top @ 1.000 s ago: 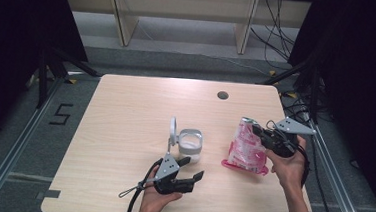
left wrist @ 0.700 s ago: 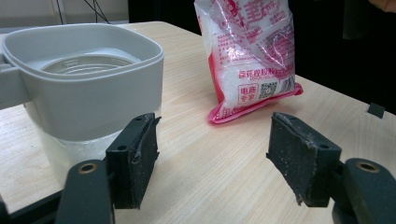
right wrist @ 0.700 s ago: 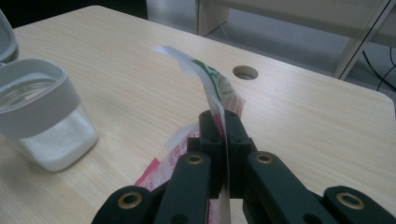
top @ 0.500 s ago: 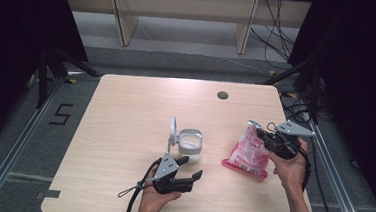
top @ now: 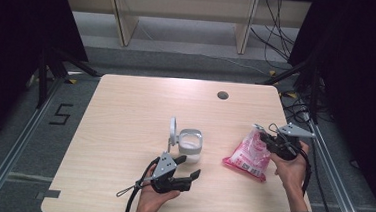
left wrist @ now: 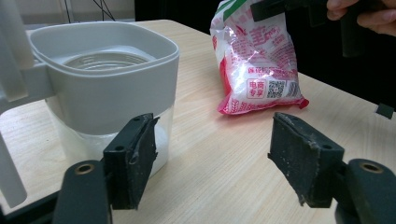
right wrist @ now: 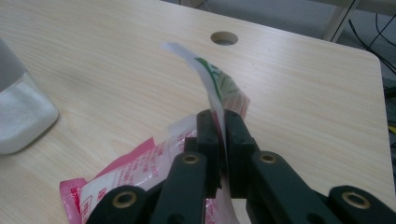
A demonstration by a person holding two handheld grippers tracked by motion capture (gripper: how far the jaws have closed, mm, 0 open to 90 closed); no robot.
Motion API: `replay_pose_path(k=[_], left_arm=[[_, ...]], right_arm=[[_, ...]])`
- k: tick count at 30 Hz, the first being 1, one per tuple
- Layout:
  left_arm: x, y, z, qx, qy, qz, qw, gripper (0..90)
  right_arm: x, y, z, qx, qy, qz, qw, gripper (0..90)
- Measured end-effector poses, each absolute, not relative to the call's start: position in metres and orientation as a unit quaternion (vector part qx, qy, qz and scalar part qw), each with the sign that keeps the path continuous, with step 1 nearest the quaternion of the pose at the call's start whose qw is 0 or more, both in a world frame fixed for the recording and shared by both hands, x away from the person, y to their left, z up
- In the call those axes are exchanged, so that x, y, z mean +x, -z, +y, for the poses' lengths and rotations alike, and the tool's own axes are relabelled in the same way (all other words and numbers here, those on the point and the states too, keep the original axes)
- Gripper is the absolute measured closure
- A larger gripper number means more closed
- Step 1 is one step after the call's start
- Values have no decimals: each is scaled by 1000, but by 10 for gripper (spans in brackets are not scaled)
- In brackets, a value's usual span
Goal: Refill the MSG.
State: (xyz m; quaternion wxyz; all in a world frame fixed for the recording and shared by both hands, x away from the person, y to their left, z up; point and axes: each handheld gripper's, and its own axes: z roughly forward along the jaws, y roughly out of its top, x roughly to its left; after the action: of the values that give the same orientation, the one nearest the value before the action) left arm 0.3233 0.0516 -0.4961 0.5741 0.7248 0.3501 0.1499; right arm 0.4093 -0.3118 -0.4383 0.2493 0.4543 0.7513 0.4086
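Bag pinched, container waiting

Our right gripper (right wrist: pixel 219 154) clamps the pink bag's (top: pixel 248 155) top edge (bottom resting on the table (top: pixel 125 116)); our left gripper (left wrist: pixel 215 158) gapes wide beside the white container (left wrist: pixel 102 79).

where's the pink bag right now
In the high view the pink bag lies at the table's right, right of the white container, its top pinched in the right tool.

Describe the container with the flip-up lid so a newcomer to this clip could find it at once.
On the pale wooden table, look near the middle, just ahead of the open left gripper. There stands the clear container with a grey squarish collar, its lid upright, white grains in the bottom. Its neighbour, the pink bag pinched by the right gripper, is soft and printed.
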Motion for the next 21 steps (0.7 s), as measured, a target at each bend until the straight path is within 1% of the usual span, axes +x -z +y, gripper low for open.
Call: replay_pose_path(k=[3, 4, 5, 7, 8, 9, 10, 11, 12, 14, 15, 16, 19, 20, 21], left_arm=[[324, 495, 56, 722, -153, 355, 574, 279], [325, 494, 58, 720, -153, 357, 575, 274], [324, 493, 59, 719, -154, 360, 574, 264], [325, 493, 62, 716, -152, 360, 578, 239], [326, 492, 64, 716, -155, 359, 579, 239], [325, 492, 65, 714, -157, 363, 577, 240], [326, 492, 67, 714, -156, 359, 581, 243], [325, 491, 69, 715, -159, 362, 576, 250], [327, 490, 71, 719, -162, 350, 578, 260], [327, 489, 76, 716, -168, 357, 577, 272], [327, 489, 78, 712, -170, 361, 578, 291], [328, 487, 81, 713, -180, 360, 574, 305], [328, 486, 87, 711, -185, 357, 577, 346], [329, 485, 89, 712, -186, 354, 577, 356], [328, 484, 91, 710, -187, 359, 575, 365]], right_arm=[[410, 441, -312, 460, -406, 750, 245, 861], [410, 441, -313, 458, -403, 750, 255, 861], [410, 442, -313, 463, -404, 750, 245, 859], [411, 443, -314, 463, -406, 747, 251, 840], [409, 443, -312, 477, -404, 742, 243, 834], [409, 443, -314, 473, -400, 744, 250, 824], [409, 443, -314, 479, -401, 742, 245, 813], [410, 444, -315, 477, -404, 738, 254, 805], [409, 443, -315, 482, -403, 738, 246, 794], [411, 445, -319, 479, -408, 735, 253, 758], [411, 446, -320, 482, -405, 735, 252, 734], [411, 446, -320, 490, -405, 730, 250, 724], [409, 448, -320, 511, -407, 718, 242, 684], [410, 449, -323, 500, -407, 722, 251, 647], [410, 450, -324, 507, -412, 715, 250, 601]])
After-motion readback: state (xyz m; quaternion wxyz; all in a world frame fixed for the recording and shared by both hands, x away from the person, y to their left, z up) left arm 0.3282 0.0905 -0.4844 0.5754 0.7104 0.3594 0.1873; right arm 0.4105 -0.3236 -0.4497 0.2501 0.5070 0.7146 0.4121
